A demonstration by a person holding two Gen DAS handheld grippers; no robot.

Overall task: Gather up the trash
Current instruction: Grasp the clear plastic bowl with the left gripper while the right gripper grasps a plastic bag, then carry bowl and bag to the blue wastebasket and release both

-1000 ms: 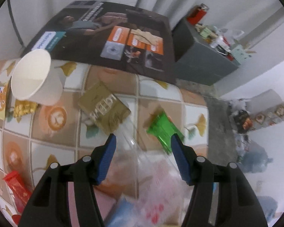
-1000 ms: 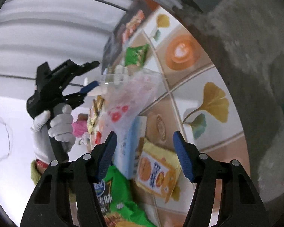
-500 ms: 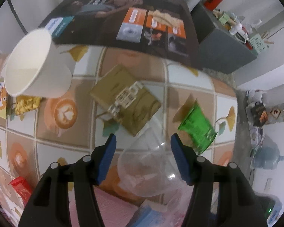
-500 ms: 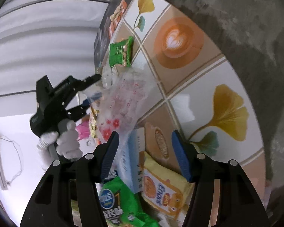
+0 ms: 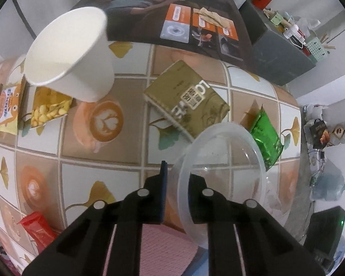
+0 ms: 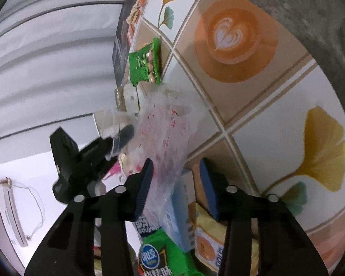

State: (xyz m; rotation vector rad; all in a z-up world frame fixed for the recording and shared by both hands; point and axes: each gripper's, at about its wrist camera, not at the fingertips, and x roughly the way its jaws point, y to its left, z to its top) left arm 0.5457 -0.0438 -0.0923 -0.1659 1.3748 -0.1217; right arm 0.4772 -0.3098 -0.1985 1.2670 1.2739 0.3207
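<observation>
My left gripper (image 5: 176,184) is shut on the rim of a clear plastic cup (image 5: 220,168), held above the tiled table (image 5: 103,172). In the right wrist view the cup (image 6: 108,124) sits in the left gripper beside a clear plastic bag with red print (image 6: 163,138). My right gripper (image 6: 177,184) has its jaws partly closed around the lower part of that bag. Trash lies on the table: a gold box (image 5: 186,99), a green wrapper (image 5: 265,138), a white paper cup (image 5: 73,53), a yellow snack packet (image 5: 47,109) and a red wrapper (image 5: 38,230).
A dark printed box (image 5: 172,16) stands at the table's far edge. A grey cabinet (image 5: 280,57) with clutter stands beyond it. A pink item (image 5: 163,250) lies under the left gripper. A blue box (image 6: 181,211), green bag (image 6: 158,257) and orange packet (image 6: 207,246) lie near the right gripper.
My left gripper has closed on the clear cup's rim and lifted it, moving nearer the white cup and gold box. My right gripper has narrowed around the plastic bag.
</observation>
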